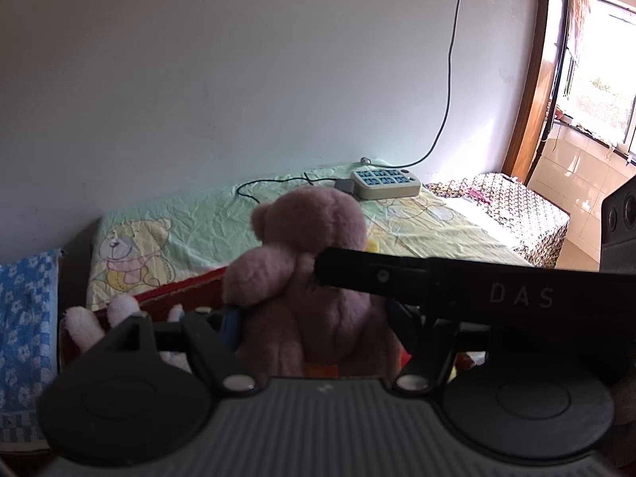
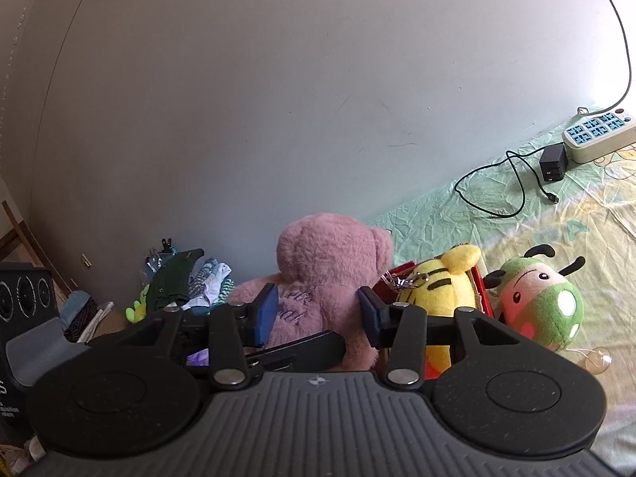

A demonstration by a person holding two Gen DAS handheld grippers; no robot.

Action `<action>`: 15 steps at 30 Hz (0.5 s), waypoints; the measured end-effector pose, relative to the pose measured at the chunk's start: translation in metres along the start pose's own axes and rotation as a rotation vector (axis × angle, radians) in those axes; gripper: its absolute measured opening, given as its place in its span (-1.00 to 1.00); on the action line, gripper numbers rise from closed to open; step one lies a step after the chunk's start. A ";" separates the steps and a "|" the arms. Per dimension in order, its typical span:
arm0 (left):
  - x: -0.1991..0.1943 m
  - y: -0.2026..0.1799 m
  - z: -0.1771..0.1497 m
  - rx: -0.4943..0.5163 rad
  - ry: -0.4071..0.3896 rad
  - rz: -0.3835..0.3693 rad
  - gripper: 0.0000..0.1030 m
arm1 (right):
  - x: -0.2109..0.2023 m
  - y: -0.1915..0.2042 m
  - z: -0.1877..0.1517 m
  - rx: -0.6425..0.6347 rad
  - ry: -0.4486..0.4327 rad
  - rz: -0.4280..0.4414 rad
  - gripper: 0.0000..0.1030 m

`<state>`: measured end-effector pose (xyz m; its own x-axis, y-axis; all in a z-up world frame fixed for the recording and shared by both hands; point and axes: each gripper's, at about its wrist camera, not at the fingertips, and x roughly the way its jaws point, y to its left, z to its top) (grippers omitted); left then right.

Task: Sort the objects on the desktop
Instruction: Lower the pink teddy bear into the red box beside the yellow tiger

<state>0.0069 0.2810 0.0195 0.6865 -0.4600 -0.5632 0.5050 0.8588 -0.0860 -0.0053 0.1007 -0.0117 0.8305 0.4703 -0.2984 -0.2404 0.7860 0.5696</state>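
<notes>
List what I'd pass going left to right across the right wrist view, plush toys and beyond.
Pile of clothes → pink teddy bear → yellow striped plush → green bug plush → black adapter → power strip.

A plain pale wall backs the scene, a dark cable running down it. At its foot lies a crumpled cartoon-print sheet. Right of the wall stands a wood-framed window, brightly daylit, with glossy cream tiling below. A blue flowered towel lies at the wall's lower left.
</notes>
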 end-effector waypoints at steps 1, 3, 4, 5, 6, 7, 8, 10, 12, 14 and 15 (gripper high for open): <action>0.004 0.004 -0.003 0.001 0.010 -0.002 0.36 | 0.005 -0.001 -0.003 -0.002 0.003 -0.016 -0.19; 0.013 0.011 -0.010 0.003 0.035 -0.015 0.36 | 0.013 -0.003 -0.008 -0.007 0.017 -0.048 -0.23; 0.018 0.013 -0.013 0.004 0.046 -0.022 0.37 | 0.015 -0.004 -0.010 -0.009 0.024 -0.062 -0.26; 0.022 0.014 -0.015 0.007 0.055 -0.027 0.37 | 0.018 -0.004 -0.012 -0.012 0.031 -0.074 -0.27; 0.026 0.015 -0.017 0.013 0.064 -0.030 0.37 | 0.019 -0.004 -0.014 -0.019 0.036 -0.086 -0.28; 0.031 0.016 -0.018 0.017 0.076 -0.034 0.38 | 0.020 -0.003 -0.015 -0.029 0.037 -0.095 -0.30; 0.038 0.017 -0.021 0.023 0.093 -0.038 0.39 | 0.021 -0.003 -0.015 -0.042 0.038 -0.103 -0.31; 0.047 0.018 -0.026 0.031 0.117 -0.056 0.48 | 0.023 0.002 -0.018 -0.069 0.036 -0.116 -0.32; 0.052 0.015 -0.029 0.053 0.135 -0.058 0.50 | 0.027 0.004 -0.017 -0.083 0.041 -0.129 -0.32; 0.053 0.015 -0.028 0.066 0.135 -0.062 0.50 | 0.030 0.003 -0.018 -0.089 0.047 -0.146 -0.31; 0.055 0.017 -0.028 0.058 0.145 -0.065 0.49 | 0.032 0.001 -0.018 -0.083 0.052 -0.146 -0.31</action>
<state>0.0386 0.2766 -0.0356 0.5709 -0.4732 -0.6709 0.5781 0.8120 -0.0808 0.0122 0.1238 -0.0344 0.8331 0.3671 -0.4136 -0.1614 0.8768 0.4530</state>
